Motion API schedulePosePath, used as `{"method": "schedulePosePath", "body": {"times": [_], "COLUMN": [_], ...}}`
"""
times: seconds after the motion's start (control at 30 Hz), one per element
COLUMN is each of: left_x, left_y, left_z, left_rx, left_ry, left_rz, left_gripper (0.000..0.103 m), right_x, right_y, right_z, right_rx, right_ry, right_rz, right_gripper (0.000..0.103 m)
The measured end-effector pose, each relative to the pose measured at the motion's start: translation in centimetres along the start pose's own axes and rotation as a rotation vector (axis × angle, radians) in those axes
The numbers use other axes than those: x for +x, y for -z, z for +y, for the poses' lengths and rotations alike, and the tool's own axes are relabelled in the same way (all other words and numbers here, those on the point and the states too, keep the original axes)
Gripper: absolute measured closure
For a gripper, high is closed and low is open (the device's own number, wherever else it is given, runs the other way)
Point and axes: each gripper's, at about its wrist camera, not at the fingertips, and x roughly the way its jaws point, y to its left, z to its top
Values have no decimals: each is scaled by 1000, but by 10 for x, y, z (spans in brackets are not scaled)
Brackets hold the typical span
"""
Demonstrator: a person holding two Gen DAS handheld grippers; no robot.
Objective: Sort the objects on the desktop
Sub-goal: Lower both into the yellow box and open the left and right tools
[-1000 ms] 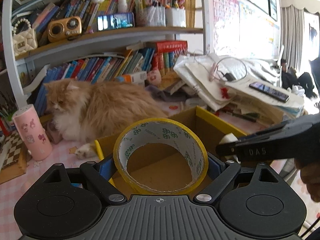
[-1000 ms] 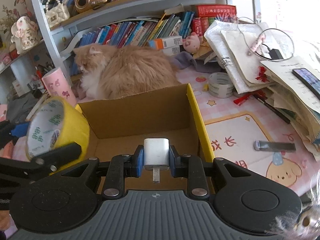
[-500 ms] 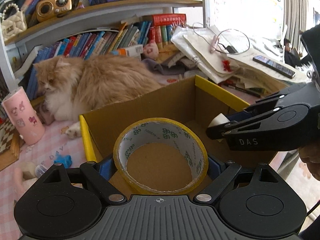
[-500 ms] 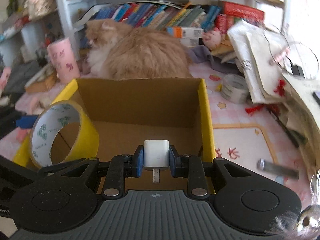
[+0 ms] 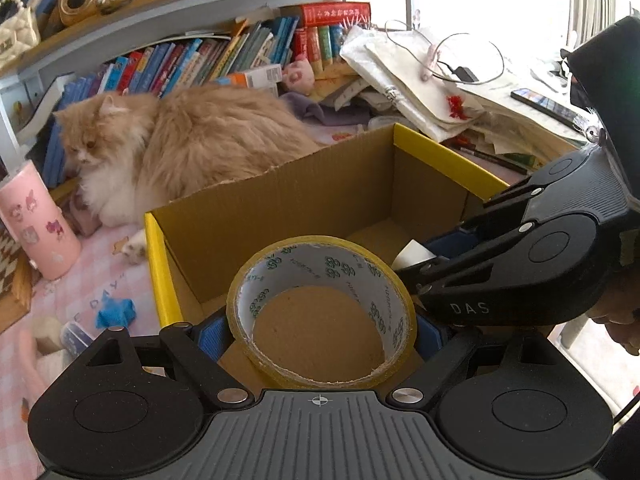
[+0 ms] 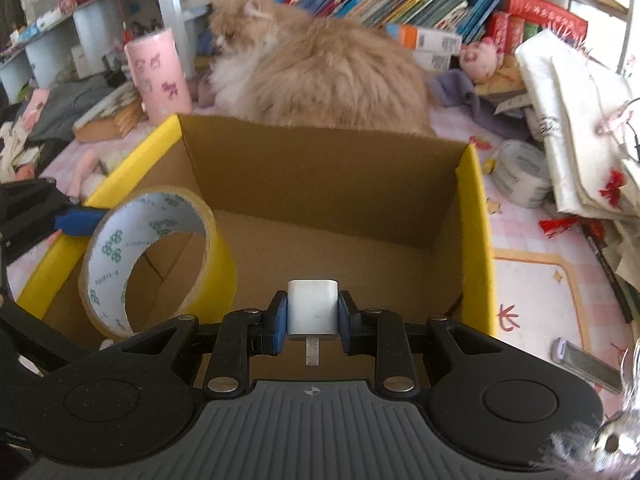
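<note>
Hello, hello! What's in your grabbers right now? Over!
Left hand-held gripper shut on yellow tape roll. Right hand-held gripper shut on white charger plug. Both over open cardboard box. Nothing blocking.

Two fisheye views, each from a camera mounted just behind a handheld gripper, looking forward and steeply down along its fingers. The left wrist view sits close above the near edge of an open cardboard box point(image 5: 276, 216), facing a bookshelf point(image 5: 224, 12) behind it. The right wrist view looks into the same box point(image 6: 320, 184) from its right. Both share the box, an orange cat point(image 5: 192, 140) point(image 6: 328, 76) behind it, and each other's gripper at the frame edge.
</note>
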Motion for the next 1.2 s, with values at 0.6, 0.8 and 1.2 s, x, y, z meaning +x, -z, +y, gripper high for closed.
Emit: {"method": "schedulePosePath", "body": {"times": [0.6, 0.8, 1.2], "left_x": [1, -4, -55], "left_y": [-1, 1, 11], "left_z": [-1, -1, 7], "left_rx": [5, 13, -24], "left_ry": [18, -7, -123], "left_rz": [15, -4, -193], "left_gripper": [12, 11, 9], "right_x": [2, -1, -29], "right_y": [1, 0, -4], "right_z": [-3, -5, 10], "right_rx": [30, 46, 72], "right_ry": [-19, -19, 15], "right_rz": [38, 17, -122], "right_gripper": [80, 73, 41]}}
